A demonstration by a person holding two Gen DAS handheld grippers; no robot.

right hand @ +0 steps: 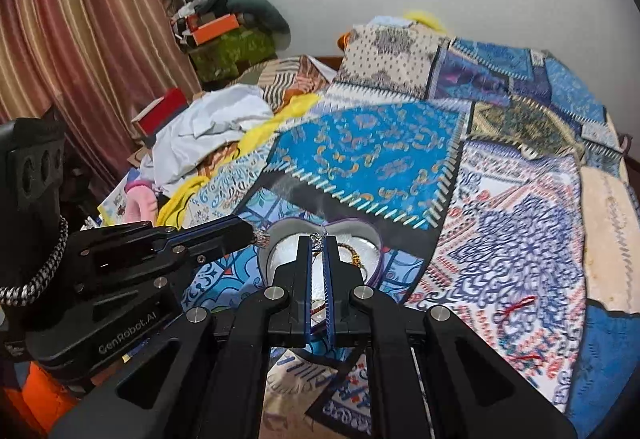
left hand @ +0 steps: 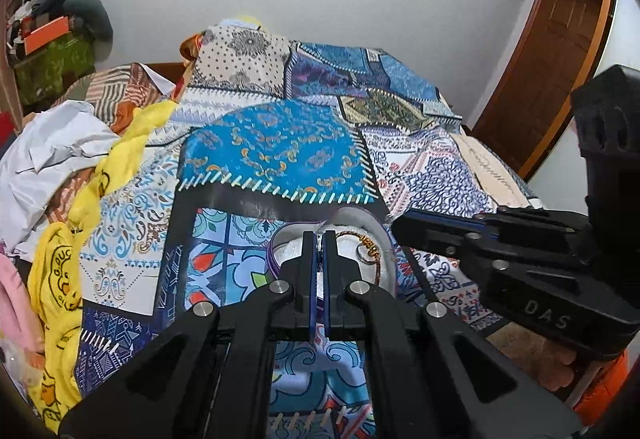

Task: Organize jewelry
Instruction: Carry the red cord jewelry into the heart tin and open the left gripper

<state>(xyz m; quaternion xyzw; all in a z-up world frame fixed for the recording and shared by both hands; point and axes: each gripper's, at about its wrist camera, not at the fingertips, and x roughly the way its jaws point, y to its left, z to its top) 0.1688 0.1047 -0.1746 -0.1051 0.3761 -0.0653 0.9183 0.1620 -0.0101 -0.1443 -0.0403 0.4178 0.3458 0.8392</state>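
Observation:
A heart-shaped tin (left hand: 372,223) (right hand: 362,235) with a purple rim and white lining sits on the patchwork bedspread. A gold beaded bracelet (left hand: 366,245) (right hand: 352,253) lies inside it. My left gripper (left hand: 320,235) (right hand: 256,235) is shut on a small silver piece (right hand: 262,237), held over the tin's left rim. My right gripper (right hand: 319,237) (left hand: 394,225) is shut on a silver piece with a thin chain (right hand: 318,239), held above the tin.
The patchwork bedspread (left hand: 276,151) (right hand: 380,151) covers the bed. Crumpled white and yellow clothes (left hand: 60,159) (right hand: 208,127) pile on the left. A striped curtain (right hand: 80,19) and stacked boxes (right hand: 224,35) stand at the far left. A wooden door (left hand: 560,51) is on the right.

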